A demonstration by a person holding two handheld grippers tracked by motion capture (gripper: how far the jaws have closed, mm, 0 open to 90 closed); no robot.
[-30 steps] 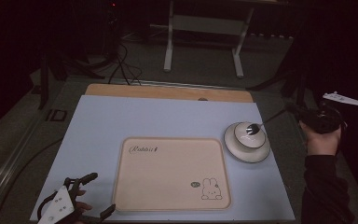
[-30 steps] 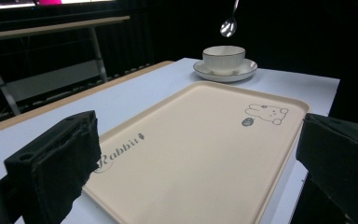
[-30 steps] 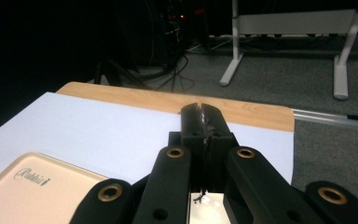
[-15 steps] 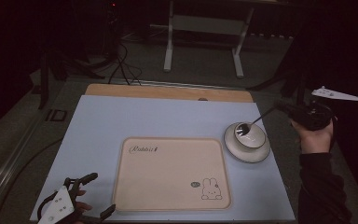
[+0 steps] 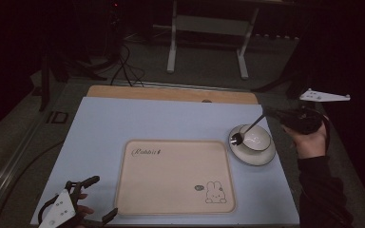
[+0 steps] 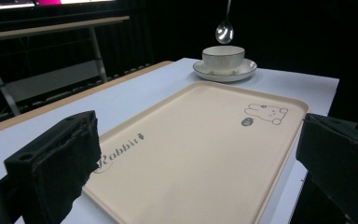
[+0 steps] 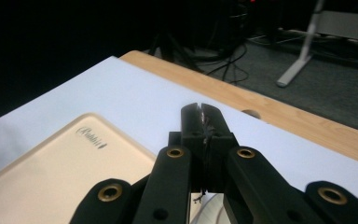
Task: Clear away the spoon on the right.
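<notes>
Pale blue sheeting covers the worktop (image 5: 171, 118), whose wooden far edge is left bare. At the right side of the worktop the right gripper (image 5: 272, 114) is held above the surface in a person's hand (image 5: 309, 140), with its grey three-cornered plate (image 5: 324, 96) seen just above it. Its jaws are pressed together on the thin handle of a shiny metal spoon (image 5: 245, 131); in the right gripper view the two black jaws (image 7: 200, 121) are seen meeting with no gap between them. The spoon slopes down and away from this gripper, and its bowl (image 6: 224, 31) is held in the air just above a small white ceramic bowl (image 6: 223, 57) without touching it. The white bowl is set on a white saucer (image 5: 252, 154) with a dark rim, below and just ahead of the right gripper.

Between the two grippers a beige rectangular plastic tray (image 5: 173, 175) with a rabbit drawing and the word "Rabbit" is laid flat on the worktop, just beside the saucer. The left gripper (image 5: 95, 199) is held low at the near left corner of the worktop, its jaws spread wide with nothing between them. The tray lies directly ahead of it, and the saucer and bowl lie well beyond.
</notes>
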